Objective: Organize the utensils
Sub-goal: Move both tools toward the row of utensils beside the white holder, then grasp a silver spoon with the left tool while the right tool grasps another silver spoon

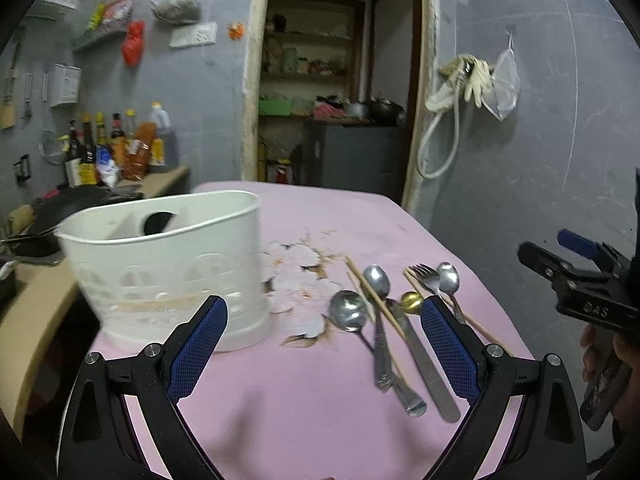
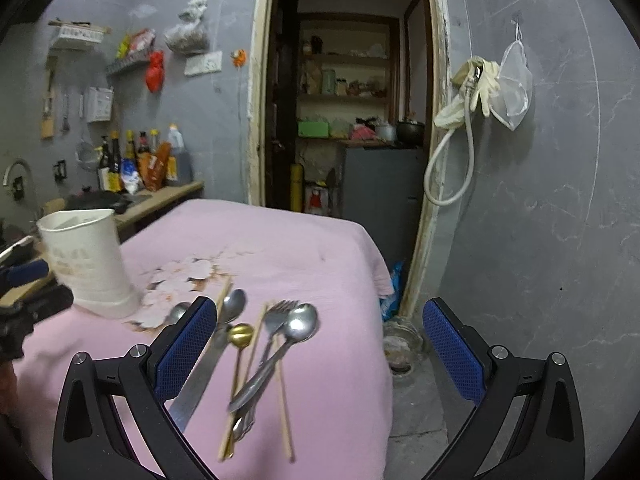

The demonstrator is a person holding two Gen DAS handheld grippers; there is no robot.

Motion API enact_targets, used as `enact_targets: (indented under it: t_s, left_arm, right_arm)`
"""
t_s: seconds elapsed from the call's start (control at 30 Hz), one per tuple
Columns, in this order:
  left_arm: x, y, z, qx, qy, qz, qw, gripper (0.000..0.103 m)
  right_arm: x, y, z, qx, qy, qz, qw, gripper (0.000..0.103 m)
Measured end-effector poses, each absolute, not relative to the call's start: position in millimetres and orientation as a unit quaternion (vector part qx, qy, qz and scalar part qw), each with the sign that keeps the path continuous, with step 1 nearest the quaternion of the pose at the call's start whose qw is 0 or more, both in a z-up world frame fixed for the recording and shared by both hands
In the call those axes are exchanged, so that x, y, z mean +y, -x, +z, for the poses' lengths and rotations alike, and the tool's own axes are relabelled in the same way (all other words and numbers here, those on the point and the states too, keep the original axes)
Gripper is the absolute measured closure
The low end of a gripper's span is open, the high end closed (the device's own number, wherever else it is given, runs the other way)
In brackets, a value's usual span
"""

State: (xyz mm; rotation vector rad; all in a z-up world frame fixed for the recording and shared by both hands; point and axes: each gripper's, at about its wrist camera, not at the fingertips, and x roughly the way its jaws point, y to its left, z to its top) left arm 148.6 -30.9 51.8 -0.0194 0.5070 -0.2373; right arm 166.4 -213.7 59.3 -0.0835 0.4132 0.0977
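Both grippers, left (image 1: 322,312) and right (image 2: 320,316), hang wide open, holding nothing, over the pink cloth (image 1: 304,408); utensils (image 1: 394,324) lie heaped beside the white caddy (image 1: 168,268).

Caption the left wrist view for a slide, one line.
Open left gripper hovers over pink tablecloth between white utensil holder and loose cutlery pile.

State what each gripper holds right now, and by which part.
Nothing is held. The left gripper and the right gripper are both open and empty, above the utensils lying loose on the pink cloth.
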Motion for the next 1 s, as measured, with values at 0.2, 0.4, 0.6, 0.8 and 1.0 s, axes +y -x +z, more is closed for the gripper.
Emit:
enact_targets:
  t_s: [0.2, 0.4, 0.6, 0.8, 1.0]
  left_arm:
    - [-42.1, -187.1, 43.3, 0.307, 0.017, -0.153, 0.939, 0.009]
    - [-51.3, -215.6, 28.2, 0.358, 0.015, -0.174, 0.917, 0.023]
    - [-56.6, -237.7, 15.8, 0.380, -0.003, -0.171, 0.909, 0.039]
    - [-49.6, -258.2, -1.0, 0.414, 0.006, -0.166, 0.895, 0.051]
    - [-39.8, -277.8, -10.5, 0.438, 0.025, -0.167, 0.883, 0.066]
  right_arm:
    - [-212.2, -196.8, 46.8, 0.252, 0.059, 0.036, 0.965, 0.000]
    - [-217.5, -219.9, 31.0, 0.297, 0.067, 0.041, 0.952, 0.009]
    - [-221.4, -237.3, 16.4, 0.337, 0.066, 0.050, 0.938, 0.025]
    - [-218.9, -252.5, 1.1, 0.376, 0.067, 0.062, 0.922, 0.040]
    - [-213.7, -260.0, -3.0, 0.390, 0.067, 0.080, 0.915, 0.044]
